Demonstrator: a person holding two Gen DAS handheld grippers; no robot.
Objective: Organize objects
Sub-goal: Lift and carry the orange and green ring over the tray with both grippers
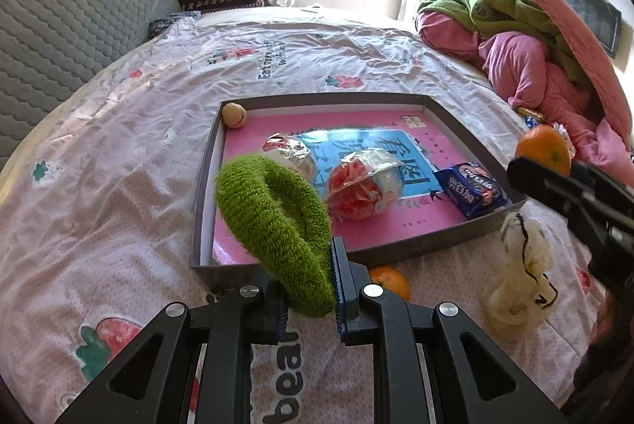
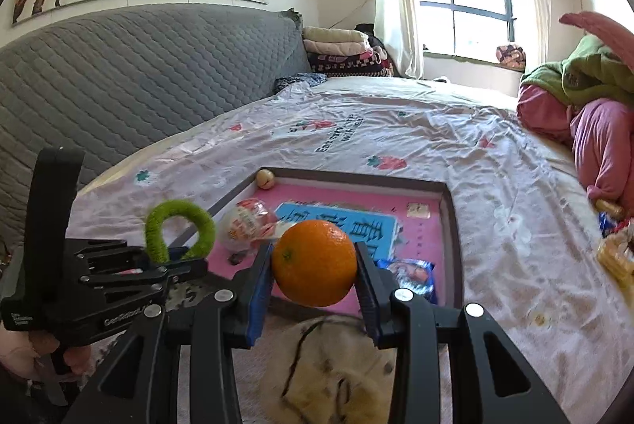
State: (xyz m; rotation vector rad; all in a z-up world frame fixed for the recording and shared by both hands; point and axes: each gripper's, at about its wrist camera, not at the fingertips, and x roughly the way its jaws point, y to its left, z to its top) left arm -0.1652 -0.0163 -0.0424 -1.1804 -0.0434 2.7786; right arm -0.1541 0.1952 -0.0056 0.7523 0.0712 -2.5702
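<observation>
Bedsheet point(image 1: 119, 154) below; fuzzy green ring point(image 1: 273, 226) pinched, glossy orange point(image 2: 315, 262) gripped.

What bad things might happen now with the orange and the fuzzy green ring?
1. The right tongs pinch the round orange only at its sides, so it might slip out and roll across the bed sheet.
2. The left tongs hold the floppy green ring by one edge; it may sag or snag on the tray's rim.
3. The tray already holds wrapped snacks, so a dropped orange could land on them.
</observation>
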